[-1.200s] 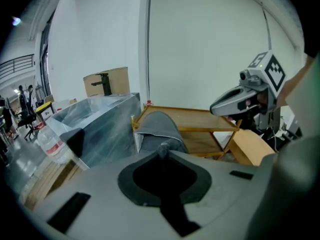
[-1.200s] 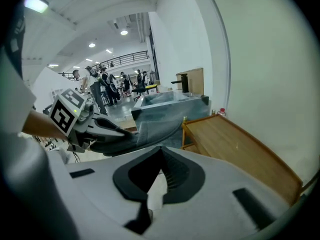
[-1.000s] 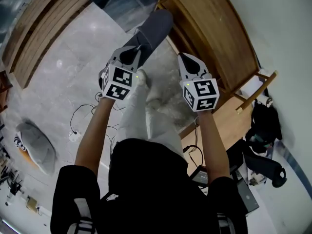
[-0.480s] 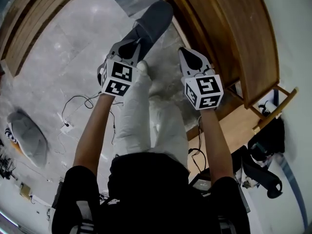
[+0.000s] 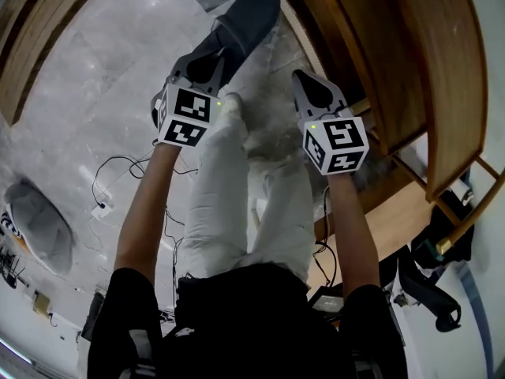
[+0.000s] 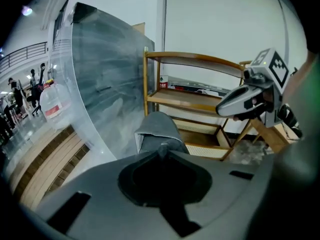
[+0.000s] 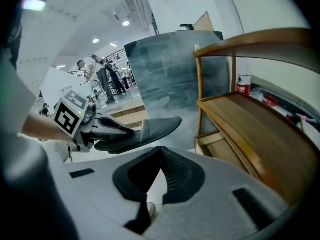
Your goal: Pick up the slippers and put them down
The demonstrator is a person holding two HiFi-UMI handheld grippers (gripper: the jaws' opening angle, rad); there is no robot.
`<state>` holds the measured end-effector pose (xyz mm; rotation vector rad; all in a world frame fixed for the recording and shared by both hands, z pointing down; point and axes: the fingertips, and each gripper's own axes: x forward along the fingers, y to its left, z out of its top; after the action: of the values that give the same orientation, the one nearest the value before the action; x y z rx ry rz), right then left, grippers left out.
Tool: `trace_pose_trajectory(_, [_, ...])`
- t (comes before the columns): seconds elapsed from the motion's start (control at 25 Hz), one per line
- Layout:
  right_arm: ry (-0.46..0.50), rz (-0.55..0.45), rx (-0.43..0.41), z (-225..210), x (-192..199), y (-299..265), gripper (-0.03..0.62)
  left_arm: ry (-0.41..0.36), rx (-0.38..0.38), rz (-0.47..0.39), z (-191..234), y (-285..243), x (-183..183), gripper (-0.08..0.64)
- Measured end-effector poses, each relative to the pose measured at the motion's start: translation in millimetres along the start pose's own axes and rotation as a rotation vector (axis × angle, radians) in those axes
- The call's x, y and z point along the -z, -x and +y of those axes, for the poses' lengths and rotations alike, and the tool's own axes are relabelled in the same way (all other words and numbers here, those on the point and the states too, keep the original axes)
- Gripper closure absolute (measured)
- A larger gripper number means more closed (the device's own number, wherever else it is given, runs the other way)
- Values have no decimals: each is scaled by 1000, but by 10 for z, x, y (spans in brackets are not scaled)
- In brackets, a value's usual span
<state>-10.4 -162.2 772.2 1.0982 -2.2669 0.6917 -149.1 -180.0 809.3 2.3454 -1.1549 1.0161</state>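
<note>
Grey fabric is being pinched at the heel end of the slipper [image 5: 241, 26], which is being held in the air, clear of the pale stone floor [image 5: 102, 69], with its toe pointing away from the person and toward the wooden rack [image 5: 371, 61]. The thin rear edge is being gripped by the left gripper [image 6: 162, 151], whose jaws are being pressed together on it. This hold is probably being used because that edge is the one part narrow enough to fit between the jaws, and because the sole is being left free underneath to be set down flat. Seen from the right gripper view, the slipper is being carried roughly level, toe a little raised. No second slipper is being shown in any view.

The right gripper [image 7: 160, 150] is being carried alongside, well apart from the slipper, with its jaws brought together on nothing; it is apparently being held in reserve. The person's legs [image 5: 229, 188] are being seen between the two arms, so the slipper is being held out ahead of them, above bare floor in front of the rack.
</note>
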Motion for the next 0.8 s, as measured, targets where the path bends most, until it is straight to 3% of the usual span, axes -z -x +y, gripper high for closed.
trace_pose_trajectory(0.56, [22,-27,-4,-221,986,-1038,606,-4,-40,19,254,-912,1190,546])
trace_pose_trajectory(0.8, [58,-55,1,-389,1280,-1317,606,-25,-53,2,266,-1321,1505,546])
